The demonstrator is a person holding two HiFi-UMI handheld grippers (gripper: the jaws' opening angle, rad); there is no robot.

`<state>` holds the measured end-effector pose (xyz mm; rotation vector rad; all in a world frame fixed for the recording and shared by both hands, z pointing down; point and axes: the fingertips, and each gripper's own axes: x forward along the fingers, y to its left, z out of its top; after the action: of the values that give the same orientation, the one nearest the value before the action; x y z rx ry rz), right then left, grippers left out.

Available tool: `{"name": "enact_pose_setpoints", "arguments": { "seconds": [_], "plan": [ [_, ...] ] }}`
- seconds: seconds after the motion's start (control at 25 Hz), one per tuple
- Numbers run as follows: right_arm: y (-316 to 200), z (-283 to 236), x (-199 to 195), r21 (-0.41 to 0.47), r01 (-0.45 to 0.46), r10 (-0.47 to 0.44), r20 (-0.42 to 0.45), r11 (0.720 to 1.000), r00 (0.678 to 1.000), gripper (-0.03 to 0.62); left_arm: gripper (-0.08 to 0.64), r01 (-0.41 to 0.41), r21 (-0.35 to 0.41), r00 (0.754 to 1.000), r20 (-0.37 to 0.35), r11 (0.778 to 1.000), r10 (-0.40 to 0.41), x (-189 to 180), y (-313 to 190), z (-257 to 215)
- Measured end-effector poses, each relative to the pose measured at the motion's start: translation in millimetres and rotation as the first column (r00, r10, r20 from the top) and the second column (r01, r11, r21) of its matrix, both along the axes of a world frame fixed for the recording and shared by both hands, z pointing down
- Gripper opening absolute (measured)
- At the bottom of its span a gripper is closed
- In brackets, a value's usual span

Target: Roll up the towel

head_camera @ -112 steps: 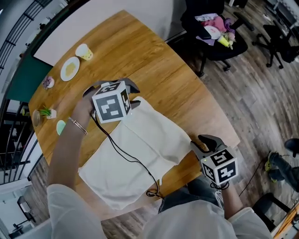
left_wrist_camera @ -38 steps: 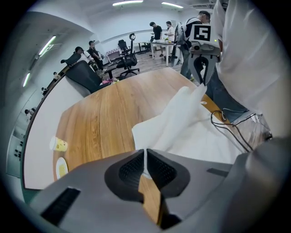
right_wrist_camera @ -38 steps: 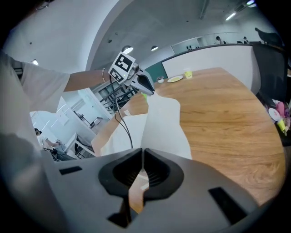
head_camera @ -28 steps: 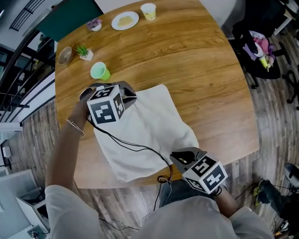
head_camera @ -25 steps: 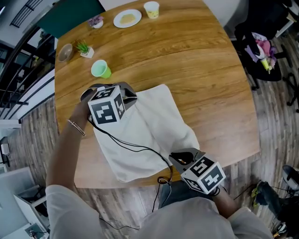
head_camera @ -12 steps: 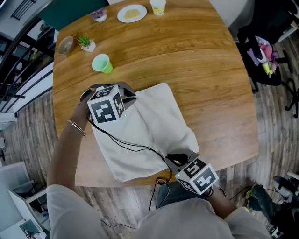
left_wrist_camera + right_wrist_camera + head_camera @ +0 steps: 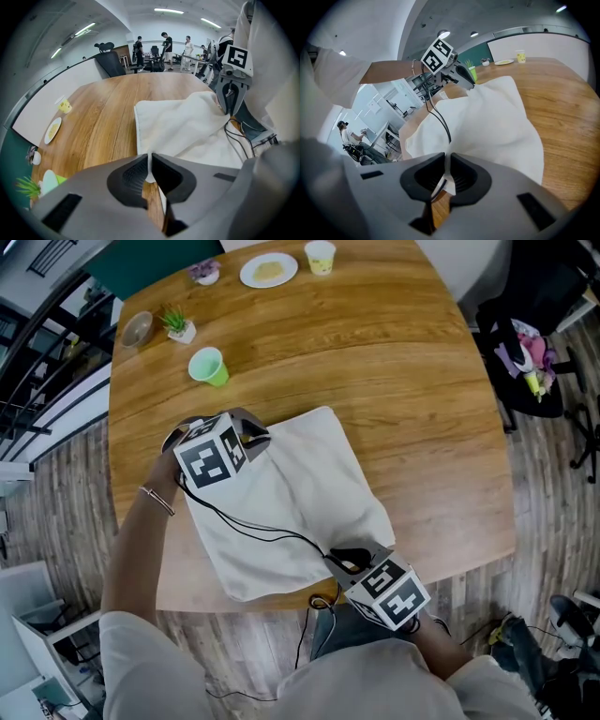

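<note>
A white towel [image 7: 300, 493] lies spread on the round wooden table [image 7: 422, 381], its near edge at the table's front rim. My left gripper [image 7: 251, 432] is shut on the towel's far-left corner; a thin fold of cloth [image 7: 187, 126] is pinched between the pads of that gripper [image 7: 150, 171]. My right gripper [image 7: 349, 559] holds the near-right corner at the table's edge. Its jaws have just eased slightly wider, and the towel [image 7: 487, 122] is still pressed in the right gripper [image 7: 446, 176]. Black cables trail over the cloth.
A green cup [image 7: 208, 366] stands beyond the towel. Farther back are a small plant [image 7: 177, 324], a bowl [image 7: 139, 329], a plate [image 7: 268, 270] and a yellow cup [image 7: 321, 256]. An office chair [image 7: 534, 343] stands off to the right.
My right gripper has slid a little left and nearer along the table's front edge with the towel corner. The left gripper has rolled slightly in place.
</note>
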<state>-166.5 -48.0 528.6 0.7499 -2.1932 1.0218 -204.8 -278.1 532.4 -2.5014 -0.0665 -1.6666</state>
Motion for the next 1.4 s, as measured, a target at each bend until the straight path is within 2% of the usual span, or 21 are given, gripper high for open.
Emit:
{"name": "enact_pose_setpoints", "arguments": {
  "seconds": [0.2, 0.44, 0.64, 0.8, 0.92, 1.04, 1.16, 1.2, 1.28, 1.4],
  "plan": [
    [-1, -11, 7, 0.017, -0.01, 0.009, 0.017, 1.0, 1.0, 0.084, 0.063, 0.09, -0.02, 0.993, -0.074, 0.996, -0.091, -3, 3, -13],
    [-8, -33, 29, 0.073, -0.03, 0.03, 0.005, 0.997, 1.0, 0.106, 0.1, 0.186, -0.013, 0.967, -0.177, 0.983, -0.185, -15, 13, -43],
    [-21, -59, 61, 0.145, -0.05, 0.056, -0.038, 0.988, 0.998, 0.113, 0.117, 0.284, -0.015, 0.92, -0.279, 0.959, -0.277, -28, 34, -85],
    [-41, -89, 90, 0.222, -0.014, 0.038, -0.103, 0.975, 0.994, 0.118, 0.112, 0.388, -0.031, 0.858, -0.353, 0.921, -0.373, -31, 66, -123],
    [-60, -109, 112, 0.278, 0.048, -0.001, -0.166, 0.959, 0.986, 0.118, 0.097, 0.486, -0.041, 0.801, -0.38, 0.873, -0.463, -22, 103, -144],
    [-79, -124, 134, 0.313, 0.119, -0.047, -0.23, 0.942, 0.972, 0.118, 0.111, 0.563, -0.074, 0.748, -0.377, 0.823, -0.546, -2, 149, -149],
    [-100, -137, 146, 0.339, 0.203, -0.107, -0.281, 0.919, 0.954, 0.118, 0.118, 0.621, -0.193, 0.676, -0.359, 0.76, -0.643, 28, 194, -155],
    [-107, -139, 148, 0.343, 0.238, -0.135, -0.297, 0.909, 0.945, 0.118, 0.117, 0.632, -0.247, 0.647, -0.352, 0.734, -0.676, 40, 207, -158],
    [-119, -139, 152, 0.344, 0.307, -0.196, -0.322, 0.887, 0.926, 0.118, 0.118, 0.66, -0.345, 0.578, -0.335, 0.668, -0.744, 61, 228, -163],
    [-137, -129, 153, 0.336, 0.385, -0.271, -0.34, 0.859, 0.901, 0.12, 0.129, 0.732, -0.383, 0.47, -0.315, 0.563, -0.825, 85, 244, -155]
  ]
}}
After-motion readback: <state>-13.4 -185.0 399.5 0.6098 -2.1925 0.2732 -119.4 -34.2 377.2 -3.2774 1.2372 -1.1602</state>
